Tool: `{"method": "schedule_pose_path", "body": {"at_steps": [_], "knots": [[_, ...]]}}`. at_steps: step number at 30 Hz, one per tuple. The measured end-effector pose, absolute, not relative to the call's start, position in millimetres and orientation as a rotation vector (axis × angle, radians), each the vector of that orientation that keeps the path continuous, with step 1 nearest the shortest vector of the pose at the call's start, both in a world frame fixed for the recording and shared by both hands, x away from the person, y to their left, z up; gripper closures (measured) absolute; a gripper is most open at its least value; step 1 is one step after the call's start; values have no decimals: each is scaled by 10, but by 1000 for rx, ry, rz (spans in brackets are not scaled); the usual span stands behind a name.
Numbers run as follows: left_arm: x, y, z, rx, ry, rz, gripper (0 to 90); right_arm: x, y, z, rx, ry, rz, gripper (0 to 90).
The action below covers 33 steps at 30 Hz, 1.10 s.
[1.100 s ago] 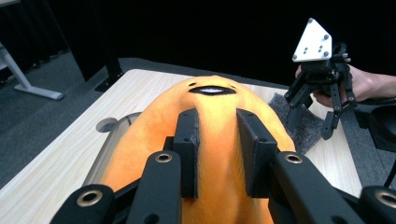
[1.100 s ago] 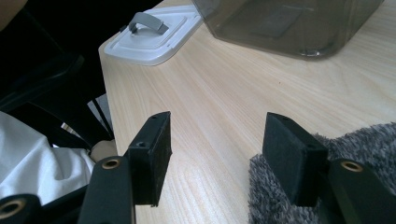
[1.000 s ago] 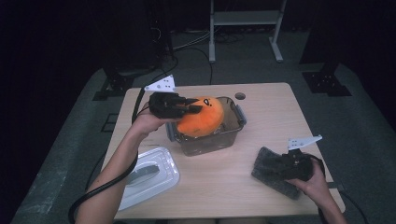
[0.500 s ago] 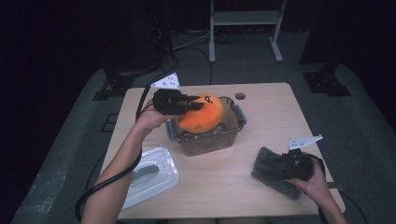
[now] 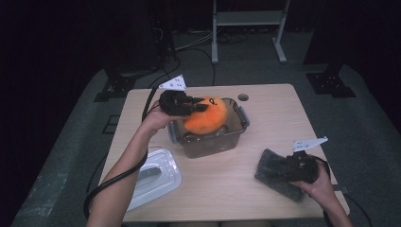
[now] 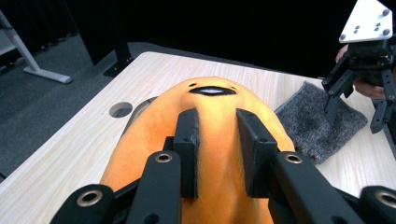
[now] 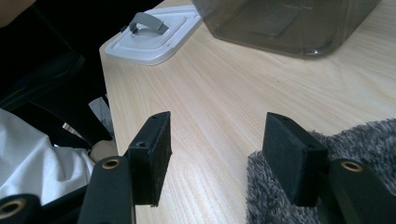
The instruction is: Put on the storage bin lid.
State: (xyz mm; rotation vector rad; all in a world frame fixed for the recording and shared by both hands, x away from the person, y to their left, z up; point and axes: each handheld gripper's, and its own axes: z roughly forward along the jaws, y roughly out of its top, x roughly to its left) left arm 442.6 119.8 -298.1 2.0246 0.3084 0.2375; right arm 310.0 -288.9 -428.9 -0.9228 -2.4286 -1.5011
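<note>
- High view: a round orange plush toy (image 5: 204, 115) is pinched by the left gripper (image 5: 195, 105) fingers, held over a clear plastic tub (image 5: 235, 137), probably for packing.
- Right gripper (image 7: 212, 149) fingers are spread apart, nothing held, above a grey fuzzy cloth (image 7: 364, 154) on the counter (image 7: 224, 93).

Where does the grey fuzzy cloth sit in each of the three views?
High view: grey cloth lower right on the table, at the right claw.
Left gripper view: right of centre, beyond the orange plush.
Right gripper view: bottom right, beside the jaw.
Shared landmark: the clear container.
</note>
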Motion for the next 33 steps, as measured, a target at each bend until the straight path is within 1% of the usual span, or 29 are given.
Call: {"method": "schedule_pose_path", "body": {"at_steps": [33], "knots": [[4599, 1092, -3227, 2075, 347, 215, 715, 3087, -2865, -4291, -909, -2434, -1495, 409]]}}
